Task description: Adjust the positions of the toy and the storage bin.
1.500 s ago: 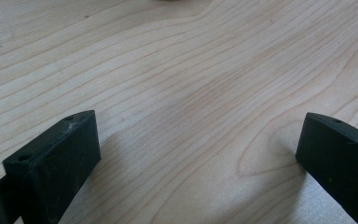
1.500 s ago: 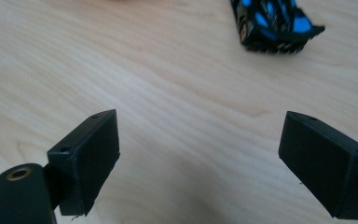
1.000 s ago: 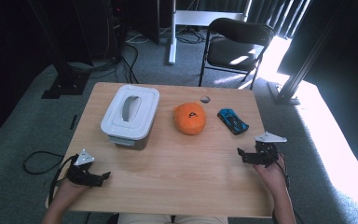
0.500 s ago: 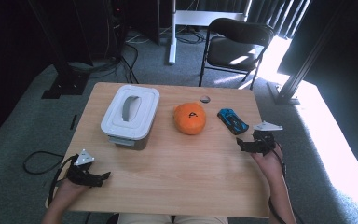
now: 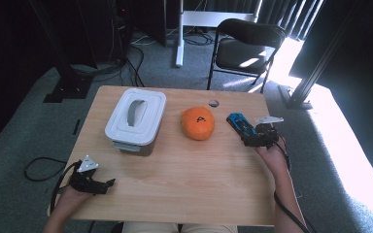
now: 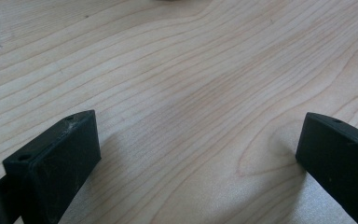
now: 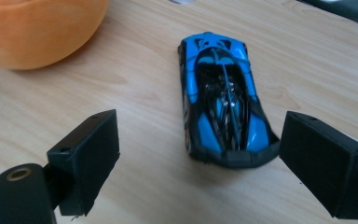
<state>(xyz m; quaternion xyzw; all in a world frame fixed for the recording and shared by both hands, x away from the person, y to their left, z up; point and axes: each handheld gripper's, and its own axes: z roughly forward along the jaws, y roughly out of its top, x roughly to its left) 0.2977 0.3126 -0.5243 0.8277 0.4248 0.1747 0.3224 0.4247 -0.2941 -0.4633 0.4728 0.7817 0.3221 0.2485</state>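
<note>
Right gripper view: right gripper (image 7: 198, 163) spread wide, blue toy car (image 7: 223, 100) just ahead between jaws, untouched.

The right gripper (image 5: 252, 138) is stretched far out on a long, straight arm, jaws wide apart. The left gripper (image 5: 102, 185) sits low and close to the person, jaws also wide apart.
</note>
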